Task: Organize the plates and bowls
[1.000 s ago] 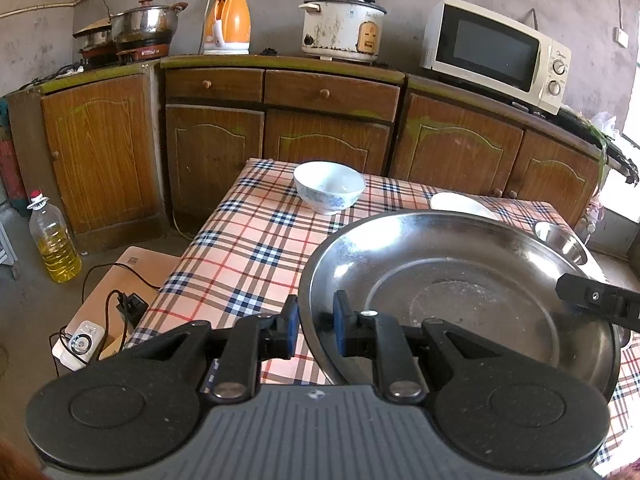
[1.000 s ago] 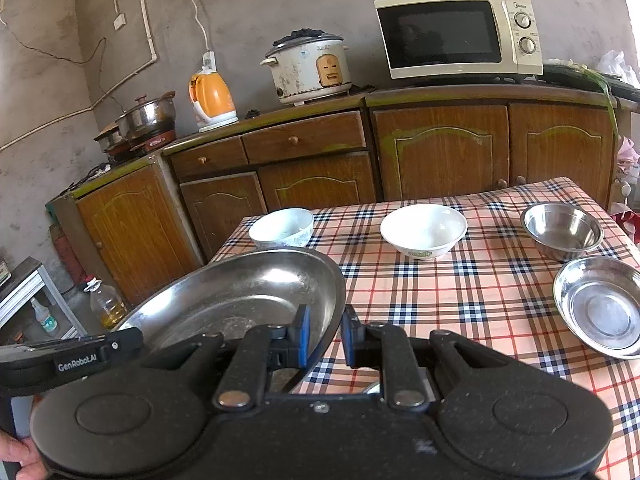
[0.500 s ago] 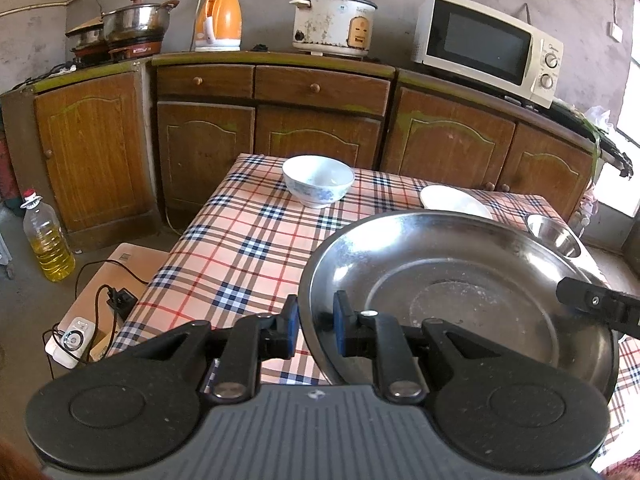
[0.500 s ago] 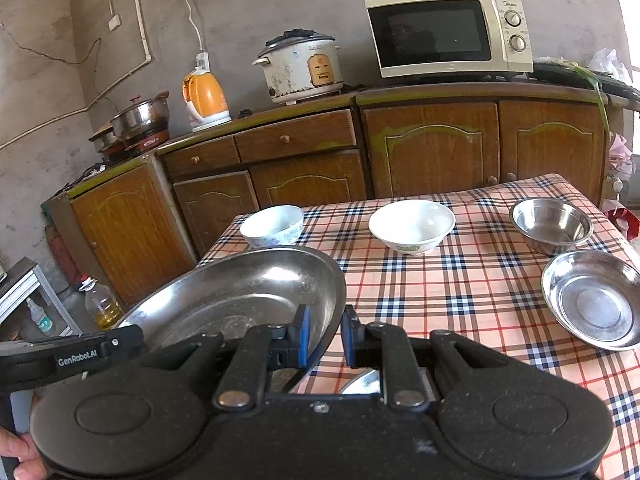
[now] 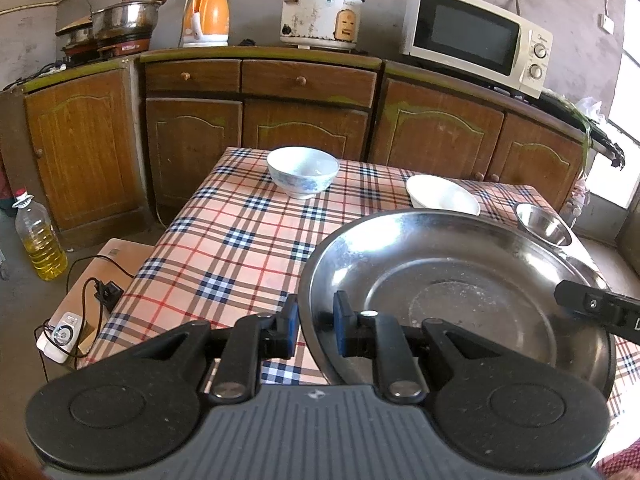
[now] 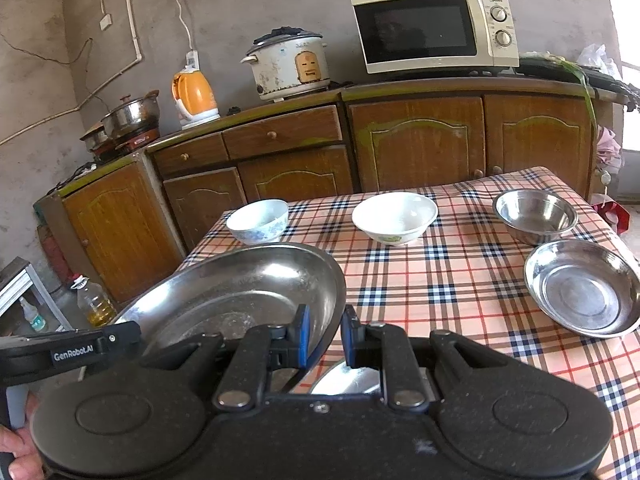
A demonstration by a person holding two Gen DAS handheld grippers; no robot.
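Note:
Both grippers hold one large steel plate [image 5: 460, 292] above the checked table [image 5: 224, 240]. My left gripper [image 5: 315, 326] is shut on its left rim. My right gripper [image 6: 325, 334] is shut on its right rim; the plate [image 6: 240, 292] fills the left of the right wrist view. A blue-patterned white bowl [image 5: 302, 171] [image 6: 258, 220], a plain white bowl [image 5: 442, 196] [image 6: 394, 212] and a steel bowl [image 6: 536, 210] [image 5: 543, 224] stand along the far side. A smaller steel plate [image 6: 582, 288] lies at the right. Another steel dish [image 6: 348, 378] shows just under my right gripper.
Wooden cabinets [image 5: 304, 120] run behind the table, bearing a microwave [image 5: 476, 38], rice cooker [image 5: 320, 20], orange kettle [image 5: 206, 16] and pots [image 5: 120, 26]. On the floor at the left stand an oil bottle [image 5: 38, 240] and a cardboard box with a power strip [image 5: 60, 334].
Both grippers have carried the large plate a little nearer the far side of the table and higher; the bowls appear slightly lower in the views. Both grips are unchanged.

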